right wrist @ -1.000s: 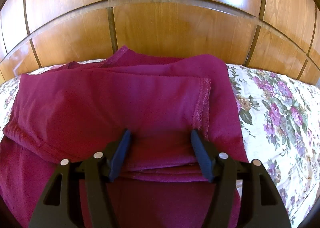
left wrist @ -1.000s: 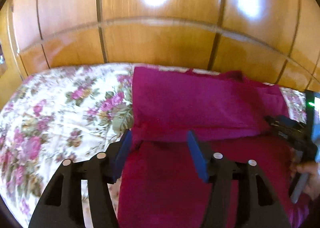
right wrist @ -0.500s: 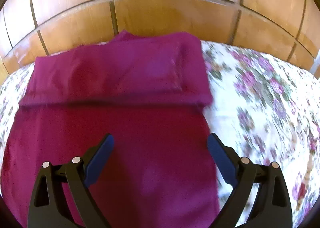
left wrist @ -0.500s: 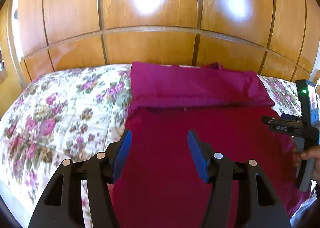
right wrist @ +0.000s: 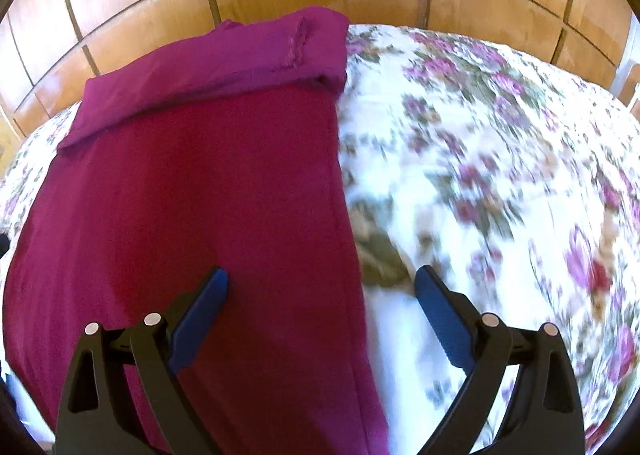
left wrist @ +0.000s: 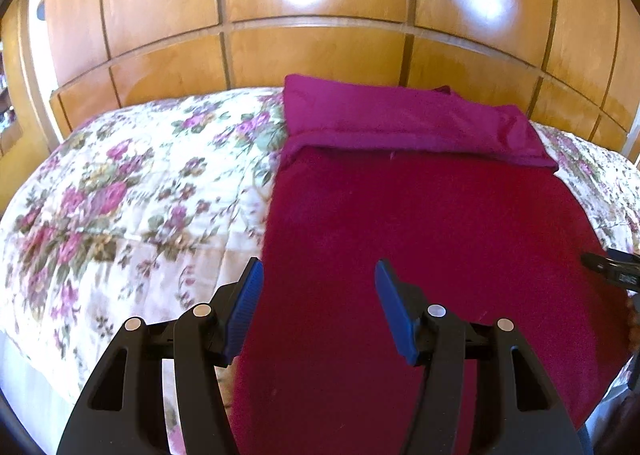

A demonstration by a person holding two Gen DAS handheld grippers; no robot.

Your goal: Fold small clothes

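A magenta garment (left wrist: 420,223) lies flat on the floral bedspread (left wrist: 120,199), its far end folded back toward me into a thicker band (left wrist: 400,123). My left gripper (left wrist: 316,291) is open and empty above the garment's near left edge. My right gripper (right wrist: 320,295) is open wide and empty, straddling the garment's (right wrist: 200,183) right edge; the folded band (right wrist: 224,63) lies far ahead. The tip of the right gripper shows at the right edge of the left wrist view (left wrist: 612,267).
A glossy wooden panelled wall (left wrist: 320,15) stands right behind the bed. The bedspread (right wrist: 480,175) stretches out to the right of the garment and to its left. The bed's near edge drops off at lower left (left wrist: 24,375).
Both grippers pulled back from the folded band toward the garment's near end. The right gripper opened wider and shifted to the right edge.
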